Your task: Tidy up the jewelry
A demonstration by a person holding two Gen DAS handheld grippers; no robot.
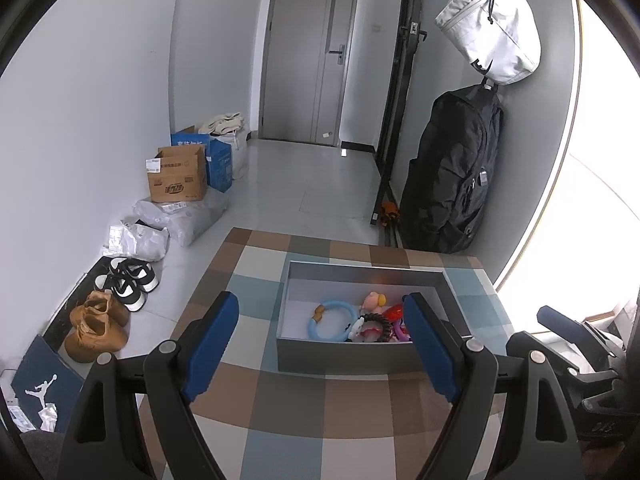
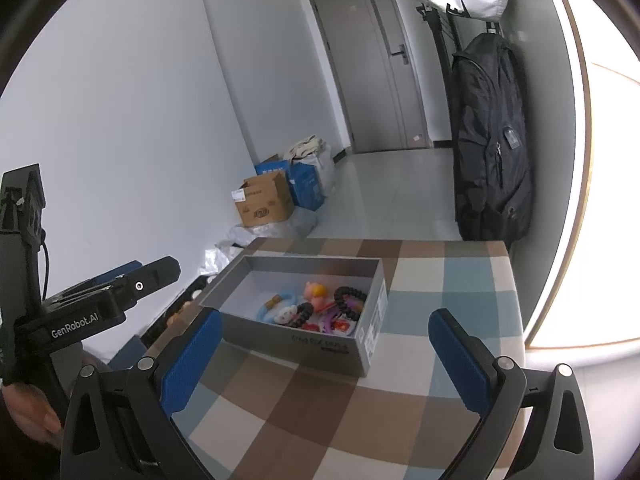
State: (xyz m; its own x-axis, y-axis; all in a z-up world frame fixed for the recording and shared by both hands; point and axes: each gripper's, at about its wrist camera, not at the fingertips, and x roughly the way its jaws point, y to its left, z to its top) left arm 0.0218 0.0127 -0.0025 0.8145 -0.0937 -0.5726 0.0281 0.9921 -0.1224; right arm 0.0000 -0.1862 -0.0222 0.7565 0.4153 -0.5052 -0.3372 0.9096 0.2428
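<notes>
Both my tools, left tool (image 1: 324,346) and right tool (image 2: 326,354), gape empty; jewelry (image 1: 360,320) heaped unsorted in box (image 1: 340,356) at twelve o'clock.

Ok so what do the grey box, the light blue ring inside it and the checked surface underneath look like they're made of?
Grey box: likely matte cardboard, given its thin straight walls and a printed label on one end.
Light blue ring: probably smooth plastic or silicone, slightly glossy, with a small brown piece on it.
Checked surface: looks like soft woven fabric, matte, rounded at the edge.

Matt grey cardboard box (image 2: 320,346) on soft woven checked cloth (image 2: 440,280); glossy plastic blue ring (image 1: 334,320).
</notes>
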